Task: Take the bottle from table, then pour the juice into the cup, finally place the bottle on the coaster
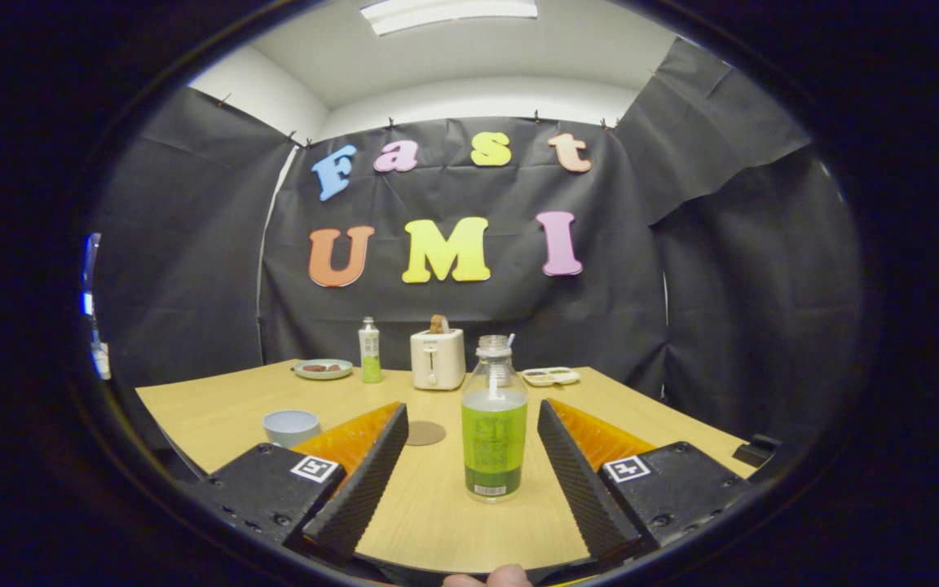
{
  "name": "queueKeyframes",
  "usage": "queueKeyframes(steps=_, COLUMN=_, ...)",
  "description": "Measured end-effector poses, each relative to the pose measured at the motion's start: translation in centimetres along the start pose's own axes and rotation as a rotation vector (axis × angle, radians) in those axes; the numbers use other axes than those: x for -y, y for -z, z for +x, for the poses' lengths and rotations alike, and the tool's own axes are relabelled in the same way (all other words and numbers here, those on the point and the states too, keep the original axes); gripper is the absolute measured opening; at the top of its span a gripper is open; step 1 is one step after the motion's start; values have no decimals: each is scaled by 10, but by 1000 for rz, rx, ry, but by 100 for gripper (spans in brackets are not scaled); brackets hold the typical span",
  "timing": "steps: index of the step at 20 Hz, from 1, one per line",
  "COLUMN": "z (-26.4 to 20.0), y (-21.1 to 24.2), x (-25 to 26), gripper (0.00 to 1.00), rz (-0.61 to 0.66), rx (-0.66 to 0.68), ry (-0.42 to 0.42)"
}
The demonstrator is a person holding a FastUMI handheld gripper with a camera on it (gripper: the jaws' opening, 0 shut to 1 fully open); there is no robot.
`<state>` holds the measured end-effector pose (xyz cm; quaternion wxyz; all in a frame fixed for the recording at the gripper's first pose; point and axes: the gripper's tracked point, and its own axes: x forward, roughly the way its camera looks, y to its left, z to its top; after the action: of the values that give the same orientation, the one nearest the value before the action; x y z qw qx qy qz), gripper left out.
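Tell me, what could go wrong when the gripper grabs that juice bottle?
The bottle stands upright between the open gripper fingers, untouched and with no cap that I can see. A crooked squeeze might tip it and spill juice. The cup and coaster sit close by, so a wide swing could bump them.

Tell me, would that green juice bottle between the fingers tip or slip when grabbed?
The bottle looks tall and narrow, so a push might tip it. Its uncapped neck could spill juice. The smooth wall may slip, though the open gripper has ribbed pads.

Lab booth: black cloth walls (192,244), wood table (217,408) w/ props.
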<state>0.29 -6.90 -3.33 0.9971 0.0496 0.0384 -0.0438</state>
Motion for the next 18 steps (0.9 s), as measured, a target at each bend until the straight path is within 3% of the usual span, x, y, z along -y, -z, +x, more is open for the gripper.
queueKeyframes(steps=10, z=45, y=25, x=8, gripper=100, rz=-89, rx=-74, ry=23)
queueKeyframes(steps=18, z=85, y=55, x=10, gripper=100, rz=-18, rx=-185, ry=39)
